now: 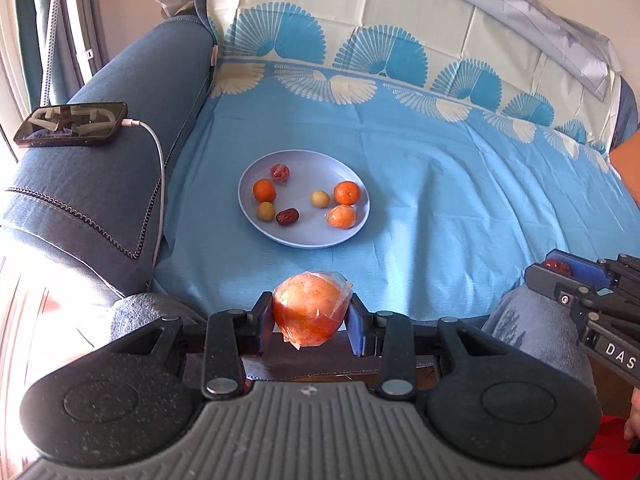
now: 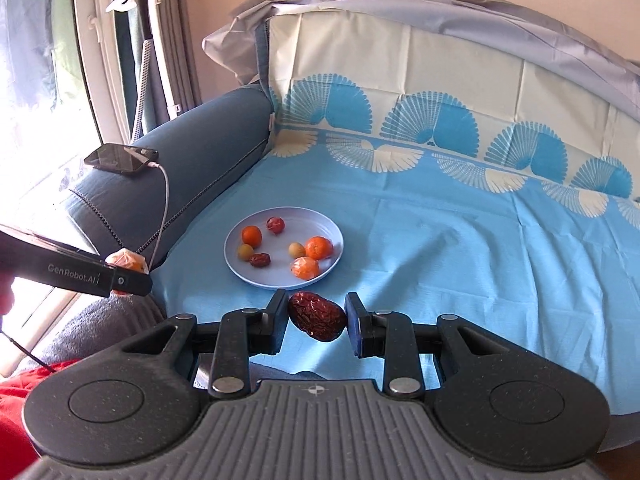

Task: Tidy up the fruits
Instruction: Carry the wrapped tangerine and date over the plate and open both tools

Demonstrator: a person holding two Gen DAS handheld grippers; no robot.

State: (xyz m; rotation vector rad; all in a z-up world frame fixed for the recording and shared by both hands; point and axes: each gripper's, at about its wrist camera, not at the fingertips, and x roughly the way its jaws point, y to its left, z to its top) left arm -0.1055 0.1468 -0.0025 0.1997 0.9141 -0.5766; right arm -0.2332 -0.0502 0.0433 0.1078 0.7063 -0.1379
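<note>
- Left hand-held gripper [image 1: 311, 316], tilted downward, clamps a round orange fruit in crinkly plastic wrap [image 1: 310, 312]
- Right hand-held gripper [image 2: 317, 316], nearly closed, pinches a wrinkled red date [image 2: 317, 315] near the smooth round plate [image 2: 334, 236] on the sofa's blue cloth [image 2: 440, 260]

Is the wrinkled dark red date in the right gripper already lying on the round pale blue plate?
No, the wrinkled dark red date is clamped in the right gripper, short of the round pale blue plate.

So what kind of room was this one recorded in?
Most likely a home living room: a blue upholstered sofa armrest with a charging phone on it, a patterned blue cloth over the seat, and a plate of fruit.
</note>
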